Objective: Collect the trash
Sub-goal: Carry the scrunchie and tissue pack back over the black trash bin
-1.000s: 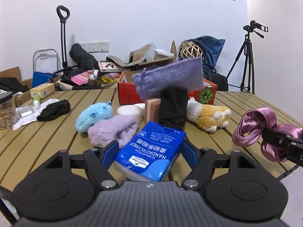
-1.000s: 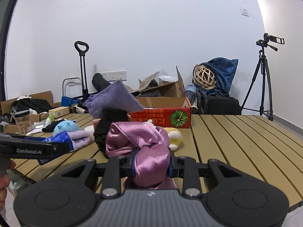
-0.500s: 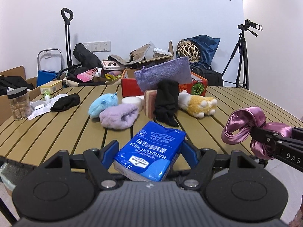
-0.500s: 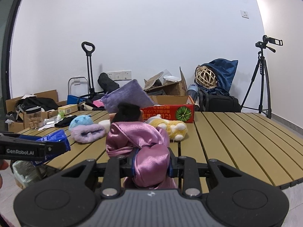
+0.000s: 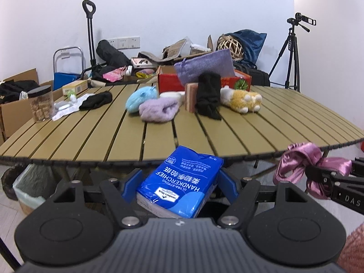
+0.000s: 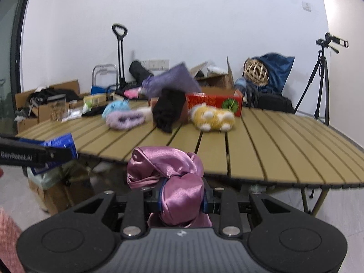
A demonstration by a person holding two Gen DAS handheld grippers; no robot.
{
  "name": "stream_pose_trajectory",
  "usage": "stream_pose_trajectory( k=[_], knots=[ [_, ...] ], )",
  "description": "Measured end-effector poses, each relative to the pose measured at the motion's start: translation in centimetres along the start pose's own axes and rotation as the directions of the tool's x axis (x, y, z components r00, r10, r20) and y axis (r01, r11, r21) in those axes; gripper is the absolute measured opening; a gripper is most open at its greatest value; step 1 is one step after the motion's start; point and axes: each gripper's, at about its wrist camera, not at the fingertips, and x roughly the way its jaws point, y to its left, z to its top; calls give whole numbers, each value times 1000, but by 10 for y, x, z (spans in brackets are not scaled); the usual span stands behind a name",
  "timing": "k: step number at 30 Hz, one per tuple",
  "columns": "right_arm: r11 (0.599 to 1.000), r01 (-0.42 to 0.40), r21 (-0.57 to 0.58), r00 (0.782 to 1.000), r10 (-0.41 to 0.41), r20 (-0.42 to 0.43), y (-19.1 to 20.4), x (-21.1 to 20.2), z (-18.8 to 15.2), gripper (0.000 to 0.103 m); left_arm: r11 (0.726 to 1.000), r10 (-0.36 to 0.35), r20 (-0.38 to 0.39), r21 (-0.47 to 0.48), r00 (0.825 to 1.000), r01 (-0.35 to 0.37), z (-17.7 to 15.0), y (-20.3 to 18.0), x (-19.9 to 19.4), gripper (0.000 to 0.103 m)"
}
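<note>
- Left hand-held gripper [image 5: 179, 187]: its blue pads are clamped on the two long sides of a blue plastic-wrapped pack of paper handkerchiefs [image 5: 182, 187]. The pack sits tilted in the grip and is clear of the near edge of the surface [image 5: 91, 141].
- Right hand-held gripper [image 6: 182, 196]: jaws drawn in tight on a bunched pink satin cloth scrunchie [image 6: 173, 177]. Part of the fabric loops forward past the pads, unsupported, off the near edge of the surface.
- Below the near left corner of the surface, on the floor: a brown cardboard box lined with a pale green plastic bag [image 5: 29, 184], judged the likely trash receptacle.
- Risk: the slick wrapper could slide between the pads if the pack is swung, since it is held only by its sides.
- Risk: the loose satin loop may snag on the edge of the surface or on the other gripper, as both are held close together.
- Risk: releasing short of the bag would drop either item on the floor.
- Middle of the surface, untouched: a lilac fuzzy knit roll [image 5: 158, 110], a black folded sock [image 5: 208, 95] and a yellow-and-white plush toy [image 5: 242, 99].
- Far edge: a red cardboard box [image 5: 168, 82].
</note>
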Motion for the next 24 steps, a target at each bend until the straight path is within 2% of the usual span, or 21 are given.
stream_pose_trajectory(
  k=[8, 17, 24],
  knots=[
    [999, -32, -6, 989, 31, -146, 13, -7, -37, 28, 1000, 17, -68, 6, 998, -16, -29, 11, -11, 73],
    [998, -47, -31, 959, 36, -281, 26, 1, -66, 28, 999, 38, -163, 18, 986, -36, -62, 17, -10, 73],
    [997, -58, -42, 935, 39, -353, 33, 11, -76, 28, 999, 43, -226, 26, 973, -38, -82, 18, -5, 73]
  ],
)
